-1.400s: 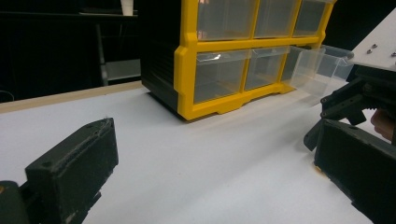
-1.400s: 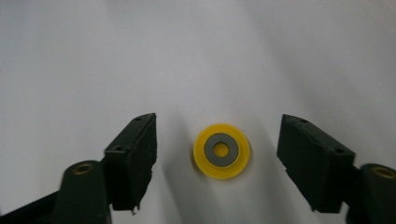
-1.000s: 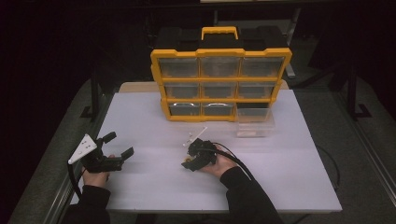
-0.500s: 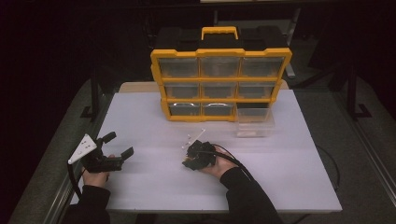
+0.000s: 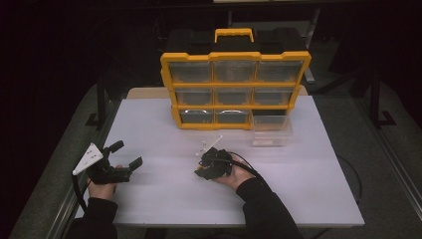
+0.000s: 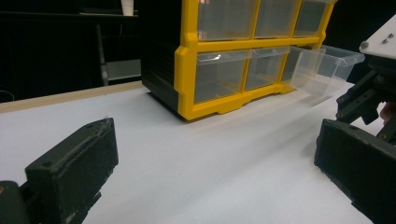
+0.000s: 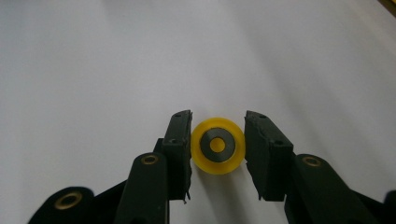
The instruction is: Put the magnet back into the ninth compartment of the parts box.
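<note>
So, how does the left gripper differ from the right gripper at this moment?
The left gripper has its jaws spread wide with bare table between them; the right gripper has its jaws close around a small yellow wheel. The left gripper sits near the table's left edge and looks toward the yellow drawer organizer; the right gripper is at mid-table and looks down at the white tabletop. Both are black and hand-held.

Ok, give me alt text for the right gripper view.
A small yellow wheel with a dark ring around its centre lies on the white table between the right tongs, whose two black jaws flank it closely. Whether they touch it is unclear.
</note>
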The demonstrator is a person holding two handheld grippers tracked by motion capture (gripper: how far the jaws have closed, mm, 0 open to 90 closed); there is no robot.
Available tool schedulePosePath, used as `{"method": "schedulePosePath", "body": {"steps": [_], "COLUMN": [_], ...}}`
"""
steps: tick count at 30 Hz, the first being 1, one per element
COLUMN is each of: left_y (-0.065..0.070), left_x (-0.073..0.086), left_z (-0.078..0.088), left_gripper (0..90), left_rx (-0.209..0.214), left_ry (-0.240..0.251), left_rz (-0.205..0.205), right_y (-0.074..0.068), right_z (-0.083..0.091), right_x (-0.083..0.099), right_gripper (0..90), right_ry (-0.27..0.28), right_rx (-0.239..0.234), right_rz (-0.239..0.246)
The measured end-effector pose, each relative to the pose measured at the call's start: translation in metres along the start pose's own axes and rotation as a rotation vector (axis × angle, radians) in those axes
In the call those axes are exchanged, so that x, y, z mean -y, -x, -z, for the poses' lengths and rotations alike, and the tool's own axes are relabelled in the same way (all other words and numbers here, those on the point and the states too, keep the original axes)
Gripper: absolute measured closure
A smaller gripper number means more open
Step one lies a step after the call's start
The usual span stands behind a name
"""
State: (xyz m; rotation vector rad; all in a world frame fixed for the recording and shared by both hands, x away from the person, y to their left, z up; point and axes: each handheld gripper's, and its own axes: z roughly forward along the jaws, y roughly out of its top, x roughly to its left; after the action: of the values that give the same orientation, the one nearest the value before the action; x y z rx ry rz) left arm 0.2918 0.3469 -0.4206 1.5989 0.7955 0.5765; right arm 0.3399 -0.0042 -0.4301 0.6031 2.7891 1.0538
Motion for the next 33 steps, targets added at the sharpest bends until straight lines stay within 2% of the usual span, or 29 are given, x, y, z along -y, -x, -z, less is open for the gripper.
{"method": "schedulePosePath", "body": {"steps": [12,22,33], "left_y": [0.0,0.0,0.0], "left_x": [0.0,0.0,0.0], "left_z": [0.0,0.0,0.0], "left_gripper": [0.0,0.0,0.0], "left_rx": [0.001,0.0,-0.001], "left_ry": [0.0,-0.002,-0.002], "left_rz": [-0.001,-0.001,0.0], "right_y": [0.005,0.014,0.021], "right_z": [0.013,0.029,0.041], "right_x": [-0.001,0.0,0.002], "right_gripper": [60.8,60.8,60.9], "right_ry": [0.044,0.094,0.123], "right_rx": [-0.017,0.003,0.022], "right_rz": [-0.047,-0.101,-0.124]}}
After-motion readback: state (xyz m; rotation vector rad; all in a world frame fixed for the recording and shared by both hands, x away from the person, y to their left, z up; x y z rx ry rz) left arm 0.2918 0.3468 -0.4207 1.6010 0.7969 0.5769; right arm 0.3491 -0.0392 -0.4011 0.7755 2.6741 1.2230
